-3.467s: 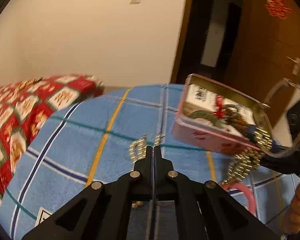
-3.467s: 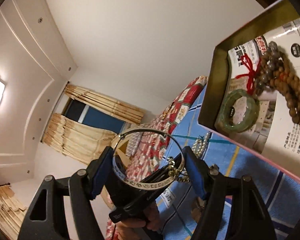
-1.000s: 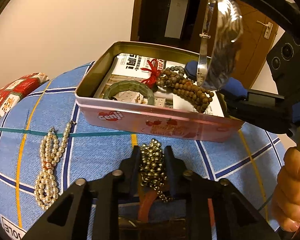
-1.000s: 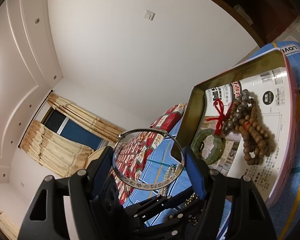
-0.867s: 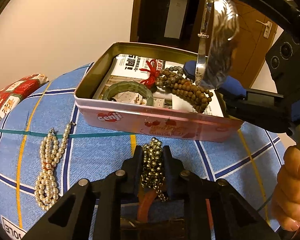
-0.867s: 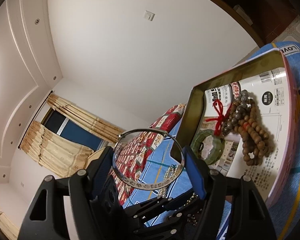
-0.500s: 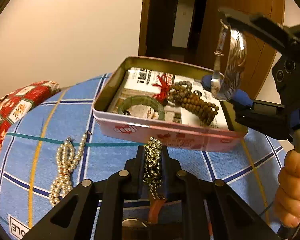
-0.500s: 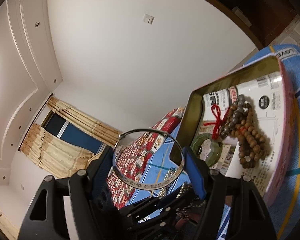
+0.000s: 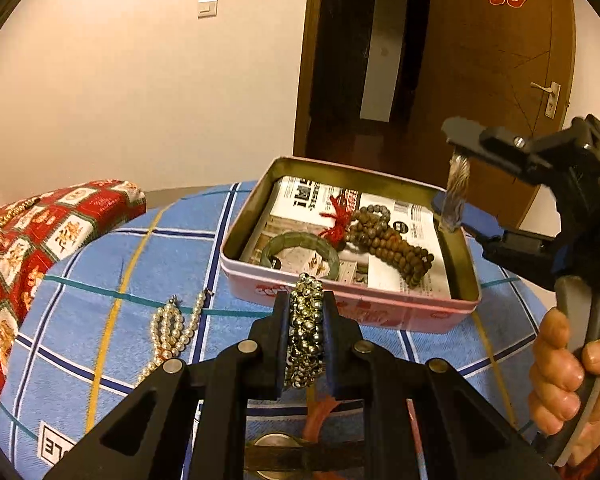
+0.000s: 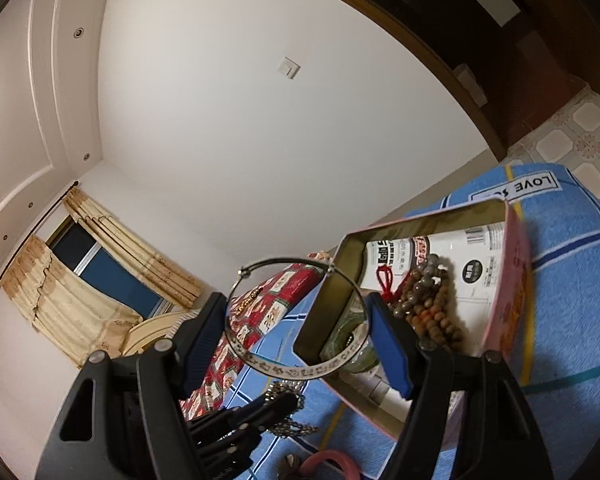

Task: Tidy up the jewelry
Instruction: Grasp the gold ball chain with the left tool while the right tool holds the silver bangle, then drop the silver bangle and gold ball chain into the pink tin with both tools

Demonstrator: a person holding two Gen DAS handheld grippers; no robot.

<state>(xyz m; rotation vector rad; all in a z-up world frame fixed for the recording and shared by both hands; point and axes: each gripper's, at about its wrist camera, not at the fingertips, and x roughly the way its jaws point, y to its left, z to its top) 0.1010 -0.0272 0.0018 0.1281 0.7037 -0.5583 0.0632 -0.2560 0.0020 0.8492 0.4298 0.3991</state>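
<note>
My left gripper [image 9: 307, 312] is shut on a silver bead bracelet [image 9: 306, 332] and holds it just in front of the pink tin [image 9: 380, 308]. The tin holds a green bangle [image 9: 300, 246] and brown wooden beads [image 9: 388, 236] with a red tassel, on printed paper. My right gripper [image 10: 298, 322] is shut on a silver bangle [image 10: 292, 366], held up over the tin's right end; it shows in the left wrist view [image 9: 454, 196]. A pearl necklace [image 9: 172, 330] lies on the blue cloth left of the tin.
The tin stands on a blue checked cloth [image 9: 100, 280] over a round surface. A red patterned cushion [image 9: 28, 232] lies at far left. A pink bangle [image 10: 328, 462] and small pieces lie under my left gripper. A brown door [image 9: 500, 80] stands behind.
My left gripper closed on the silver bead bracelet and lifted it toward the tin. My right gripper, holding the silver bangle, drew back toward the tin's right end.
</note>
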